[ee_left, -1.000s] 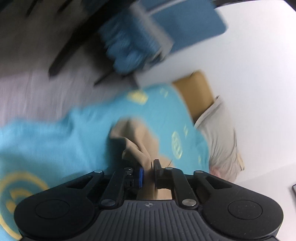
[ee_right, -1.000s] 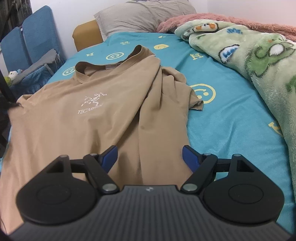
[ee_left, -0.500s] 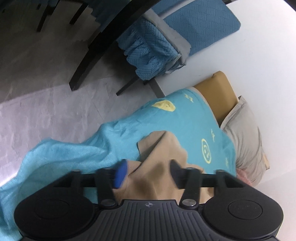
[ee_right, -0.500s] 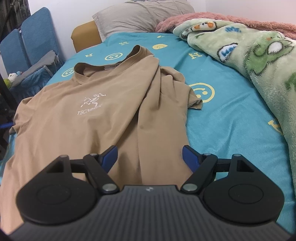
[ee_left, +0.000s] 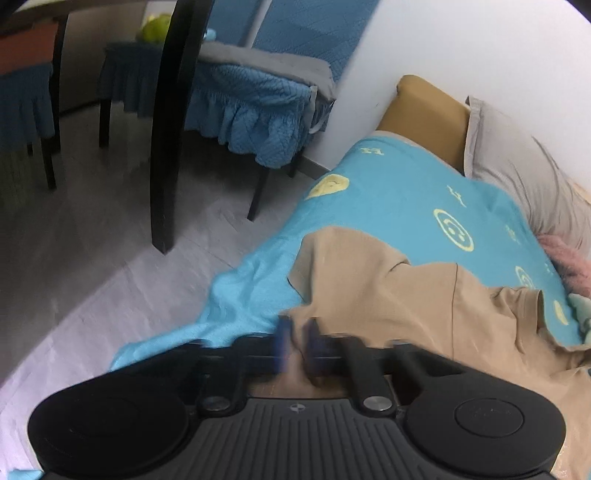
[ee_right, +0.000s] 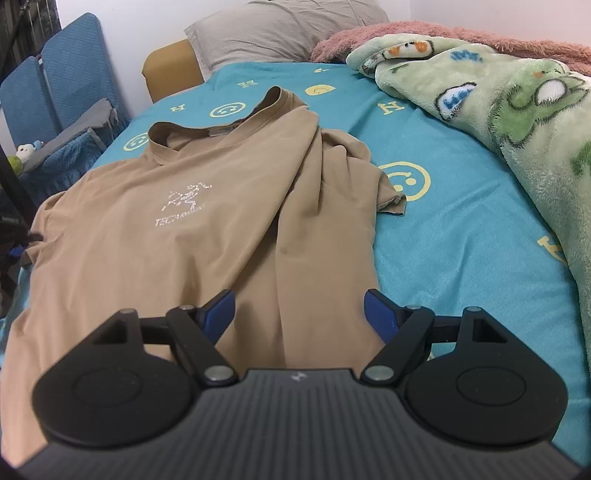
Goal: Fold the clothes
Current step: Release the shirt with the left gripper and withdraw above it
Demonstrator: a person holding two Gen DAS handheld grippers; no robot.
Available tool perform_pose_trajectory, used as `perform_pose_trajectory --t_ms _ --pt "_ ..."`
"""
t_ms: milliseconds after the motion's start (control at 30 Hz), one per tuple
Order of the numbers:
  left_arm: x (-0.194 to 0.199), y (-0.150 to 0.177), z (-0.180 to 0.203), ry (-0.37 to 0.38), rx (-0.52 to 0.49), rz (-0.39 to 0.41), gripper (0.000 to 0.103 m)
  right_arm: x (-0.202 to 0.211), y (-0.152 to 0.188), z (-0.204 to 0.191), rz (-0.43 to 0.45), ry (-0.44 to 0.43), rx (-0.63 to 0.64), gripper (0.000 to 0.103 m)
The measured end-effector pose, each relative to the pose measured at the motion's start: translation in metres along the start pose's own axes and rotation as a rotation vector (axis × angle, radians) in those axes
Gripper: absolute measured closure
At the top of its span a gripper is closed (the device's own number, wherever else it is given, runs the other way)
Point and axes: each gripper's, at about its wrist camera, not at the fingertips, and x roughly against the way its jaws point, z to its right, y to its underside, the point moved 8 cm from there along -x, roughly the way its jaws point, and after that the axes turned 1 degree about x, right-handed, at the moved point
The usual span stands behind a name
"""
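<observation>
A tan T-shirt [ee_right: 192,206] with a white chest print lies face up on the turquoise bed sheet [ee_right: 461,221], its right side bunched in folds. My right gripper [ee_right: 299,310] is open and empty, hovering over the shirt's lower right part. In the left wrist view the shirt's left sleeve [ee_left: 354,266] lies at the bed's edge. My left gripper [ee_left: 297,341] is blurred, its jaws nearly together at the shirt's left edge; whether cloth is pinched I cannot tell.
A green plush blanket [ee_right: 498,103] and a pink one [ee_right: 406,33] lie along the right of the bed. A grey pillow [ee_right: 280,29] is at the head. Blue-covered chairs [ee_left: 258,92] and a black table leg [ee_left: 166,129] stand on the floor left of the bed.
My left gripper let the sleeve go, opened, swung toward the shirt's left edge and has closed its jaws again. The sleeve now lies flat. The right gripper has stayed still.
</observation>
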Motion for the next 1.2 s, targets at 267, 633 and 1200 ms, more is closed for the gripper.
perform_pose_trajectory --t_ms 267,633,1200 --pt "0.020 -0.024 0.022 -0.171 -0.162 0.165 0.101 0.003 -0.002 0.001 0.020 0.012 -0.002 0.025" --pt "0.081 0.034 0.040 -0.061 -0.362 -0.052 0.051 0.014 -0.014 0.003 0.069 0.015 0.008 0.025" --pt "0.272 0.153 0.062 0.172 -0.364 -0.293 0.027 0.136 -0.021 0.034 0.172 -0.085 -0.146 0.025"
